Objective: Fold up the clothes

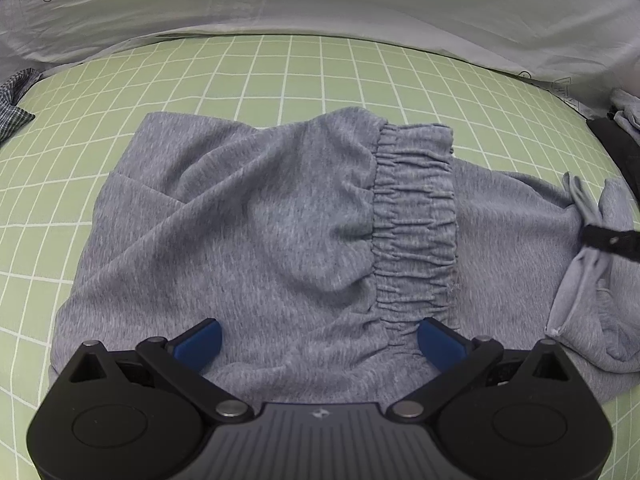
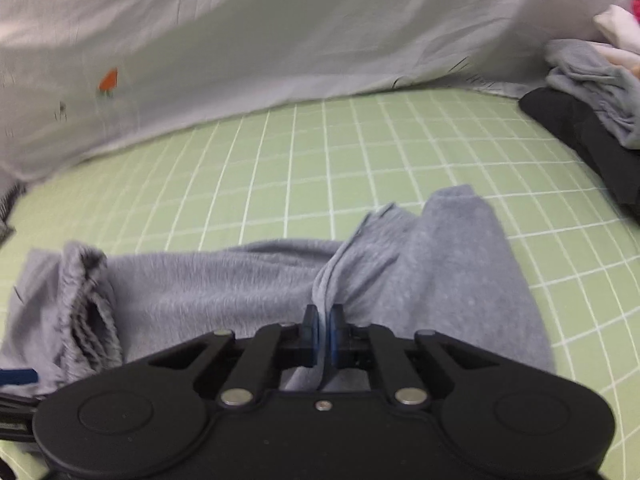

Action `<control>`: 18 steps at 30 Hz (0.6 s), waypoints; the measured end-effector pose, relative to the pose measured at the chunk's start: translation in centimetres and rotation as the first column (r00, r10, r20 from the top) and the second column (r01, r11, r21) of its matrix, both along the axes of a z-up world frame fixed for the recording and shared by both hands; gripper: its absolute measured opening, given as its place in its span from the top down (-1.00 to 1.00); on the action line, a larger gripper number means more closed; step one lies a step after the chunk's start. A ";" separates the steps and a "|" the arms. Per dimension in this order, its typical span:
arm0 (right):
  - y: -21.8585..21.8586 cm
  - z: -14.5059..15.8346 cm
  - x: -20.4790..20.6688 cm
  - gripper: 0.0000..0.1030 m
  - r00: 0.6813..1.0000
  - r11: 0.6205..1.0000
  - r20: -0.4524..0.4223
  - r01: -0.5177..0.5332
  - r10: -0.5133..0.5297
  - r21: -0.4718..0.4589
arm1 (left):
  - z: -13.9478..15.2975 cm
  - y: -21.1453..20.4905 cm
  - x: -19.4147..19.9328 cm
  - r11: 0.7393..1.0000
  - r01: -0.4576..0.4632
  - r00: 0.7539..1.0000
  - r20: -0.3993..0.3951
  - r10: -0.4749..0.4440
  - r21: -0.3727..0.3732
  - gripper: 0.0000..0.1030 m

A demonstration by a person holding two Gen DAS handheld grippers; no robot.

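right gripper [image 2: 323,330] pinches grey trousers' [image 2: 248,280] edge; left gripper [image 1: 318,338] gapes above waistband, open green sheet [image 1: 280,76] beyond.

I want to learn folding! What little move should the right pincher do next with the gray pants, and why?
Probably lift and carry the pinched leg end over toward the waistband. The right gripper is shut on a fold of the gray pants, while the left gripper stands open over them.
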State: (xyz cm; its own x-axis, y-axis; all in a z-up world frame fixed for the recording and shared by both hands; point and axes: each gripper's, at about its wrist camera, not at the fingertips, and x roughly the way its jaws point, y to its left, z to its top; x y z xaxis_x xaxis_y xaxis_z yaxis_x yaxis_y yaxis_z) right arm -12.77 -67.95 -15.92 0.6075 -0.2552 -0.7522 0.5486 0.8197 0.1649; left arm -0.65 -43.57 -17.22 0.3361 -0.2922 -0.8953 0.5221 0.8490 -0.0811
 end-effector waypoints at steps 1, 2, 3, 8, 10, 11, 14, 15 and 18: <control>0.2 0.6 -0.4 0.89 0.999 1.000 0.033 -0.007 0.007 0.001 | 0.0 0.0 0.0 1.000 0.000 1.000 0.002 0.000 0.000 -1.00; 0.5 1.2 -0.7 0.89 0.997 1.000 0.069 -0.023 0.023 0.001 | 0.0 0.0 0.0 1.000 0.001 1.000 0.004 -0.001 0.000 -1.00; 0.9 1.8 -0.9 0.89 0.994 0.999 0.102 -0.044 0.044 -0.001 | 0.0 -0.1 0.0 1.000 0.001 1.000 0.005 -0.001 0.000 -1.00; 3.4 3.5 -0.4 0.90 0.959 0.979 0.201 -0.205 0.202 -0.002 | -0.1 -0.1 -0.1 1.000 0.003 1.000 0.012 -0.003 -0.001 -1.00; 4.4 3.4 0.3 0.90 0.941 0.962 0.215 -0.273 0.262 0.021 | -0.1 -0.2 -0.1 1.000 0.006 1.000 0.013 -0.006 -0.002 -1.00; 4.7 3.1 0.6 0.90 0.937 0.956 0.212 -0.292 0.278 0.038 | -0.1 -0.2 -0.1 1.000 0.007 1.000 0.013 -0.007 -0.003 -1.00; 5.3 1.8 1.5 0.87 0.949 0.956 0.136 -0.291 0.285 0.027 | -0.1 -0.2 -0.1 1.000 0.010 1.000 0.014 -0.010 -0.005 -1.00; 5.1 1.3 1.8 0.79 0.955 0.959 0.102 -0.282 0.279 0.018 | -0.1 -0.2 -0.1 1.000 0.010 1.000 0.014 -0.010 -0.005 -1.00; 4.5 0.6 1.6 0.25 0.970 0.972 0.056 -0.236 0.235 0.013 | -0.1 -0.3 -0.1 1.000 0.010 1.000 0.016 -0.010 -0.005 -1.00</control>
